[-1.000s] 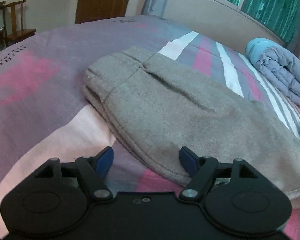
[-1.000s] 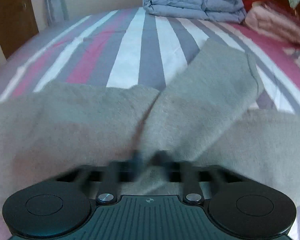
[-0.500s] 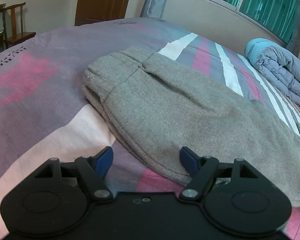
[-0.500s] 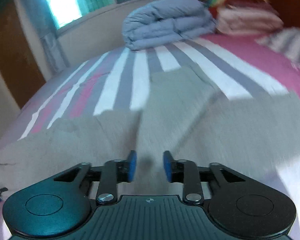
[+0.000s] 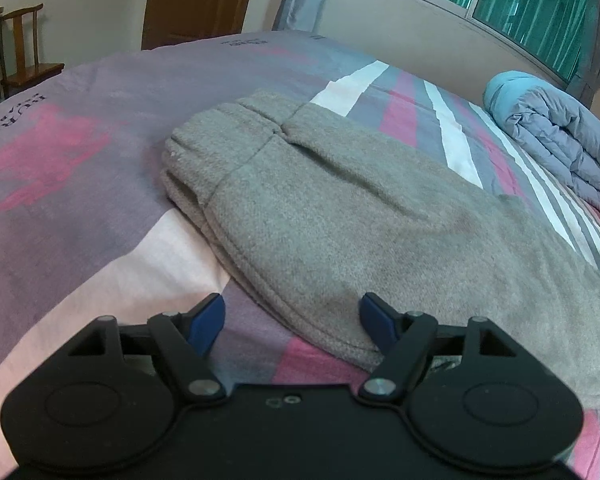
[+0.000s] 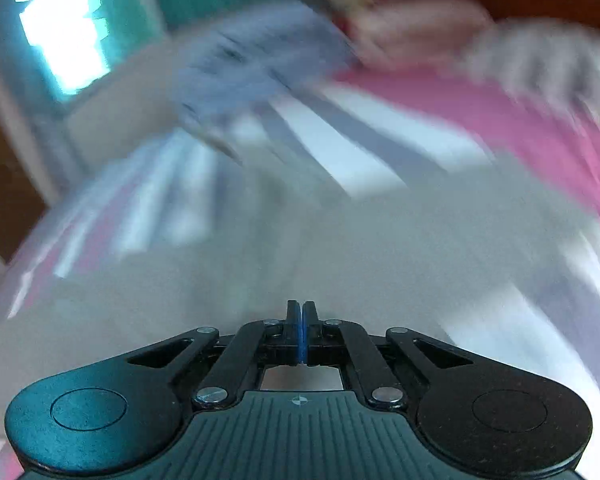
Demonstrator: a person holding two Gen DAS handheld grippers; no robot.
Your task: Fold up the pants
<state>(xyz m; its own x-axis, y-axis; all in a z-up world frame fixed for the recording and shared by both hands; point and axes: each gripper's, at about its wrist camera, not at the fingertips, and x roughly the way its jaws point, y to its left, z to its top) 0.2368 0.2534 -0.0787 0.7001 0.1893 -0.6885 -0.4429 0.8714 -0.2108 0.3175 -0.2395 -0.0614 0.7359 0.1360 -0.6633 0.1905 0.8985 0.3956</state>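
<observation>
Moved: right gripper (image 6: 302,312), swung across the pants (image 5: 340,216) in a blurred view; its jaws have just closed, pads meeting with nothing visible between them. Left gripper (image 5: 292,316): unmoved, jaws wide, straddling the pants' near edge, gripping nothing. Pants: folded, lying on the bed (image 5: 80,184).

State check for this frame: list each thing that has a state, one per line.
left gripper: open, over the near edge of the pants
right gripper: shut, nothing visible between its pads
pants: lying on the bed, partly folded
quilt: folded
door: closed
</observation>
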